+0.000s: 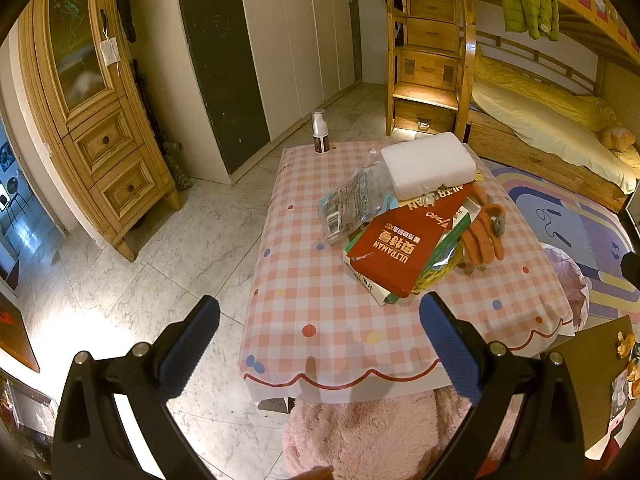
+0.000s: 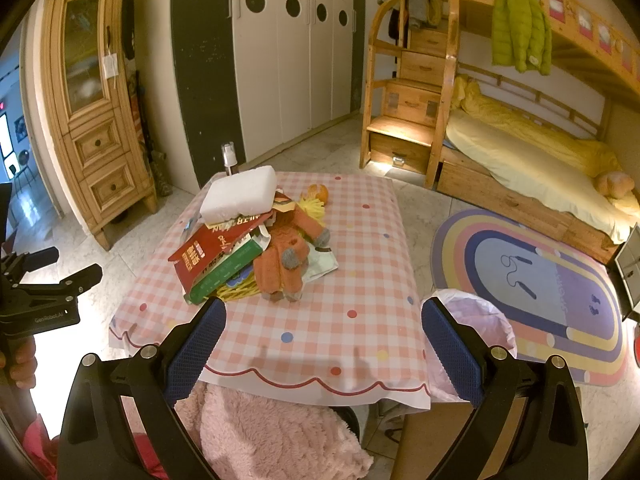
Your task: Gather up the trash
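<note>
Nothing collected yet, I judge: my left tongs [image 1: 320, 344] and right tongs [image 2: 322, 346] gape wide, empty; the pile [image 2: 248, 248] sits untouched on the worktop [image 2: 360, 280], bin bag [image 2: 480, 316] beside.

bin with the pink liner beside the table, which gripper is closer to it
Right. The right gripper hovers over the table's near edge with the pink-lined bin just past its right finger; the left gripper sits further left, the bin at its far right.
</note>
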